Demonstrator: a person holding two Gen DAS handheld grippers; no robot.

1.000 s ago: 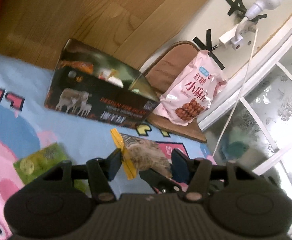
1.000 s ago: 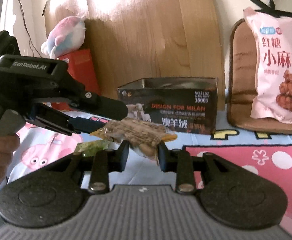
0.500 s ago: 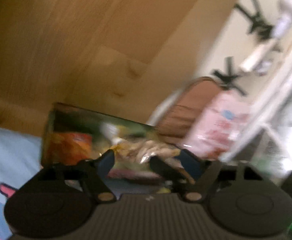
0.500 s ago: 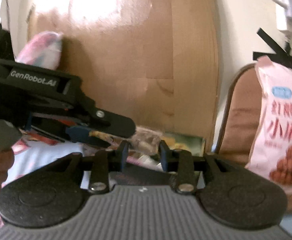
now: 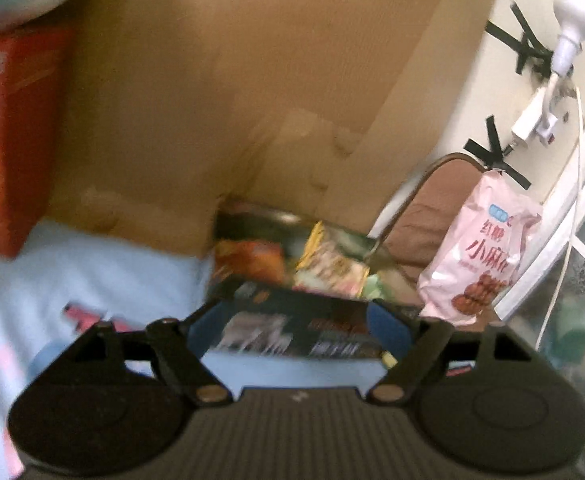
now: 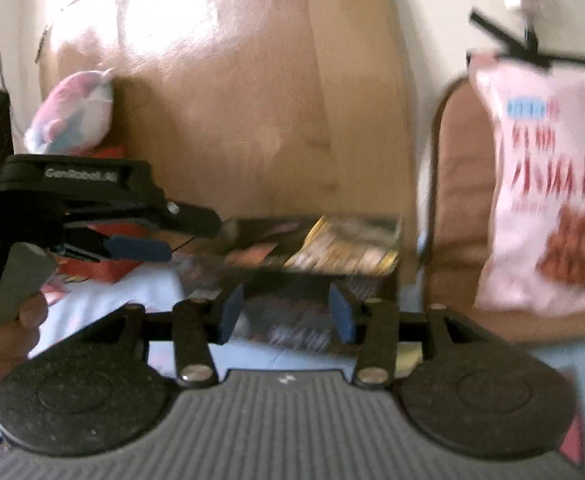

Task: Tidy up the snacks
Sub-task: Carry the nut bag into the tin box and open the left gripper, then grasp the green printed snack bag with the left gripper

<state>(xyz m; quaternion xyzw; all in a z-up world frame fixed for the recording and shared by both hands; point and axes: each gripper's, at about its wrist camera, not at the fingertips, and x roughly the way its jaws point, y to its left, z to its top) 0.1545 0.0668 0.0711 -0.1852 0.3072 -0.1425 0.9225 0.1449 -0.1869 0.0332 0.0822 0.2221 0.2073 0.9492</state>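
1. While both feeds blur, I see my left claw [image 5: 298,326] spread wide with nothing between its pads.
2. My right claw [image 6: 286,314] is also parted and empty.
3. Both sit just in front of the dark box [image 5: 292,328] on the blue sheet [image 5: 92,264].
4. Snack packets [image 5: 330,266] lie inside the box.
5. A pink bag [image 5: 480,252] leans on a brown cushion [image 5: 432,216] right of it.

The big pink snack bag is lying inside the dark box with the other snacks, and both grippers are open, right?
Not quite. The big pink snack bag is outside the dark box, propped against the brown cushion to its right, as the left wrist view shows. Both the left gripper and right gripper are indeed open.
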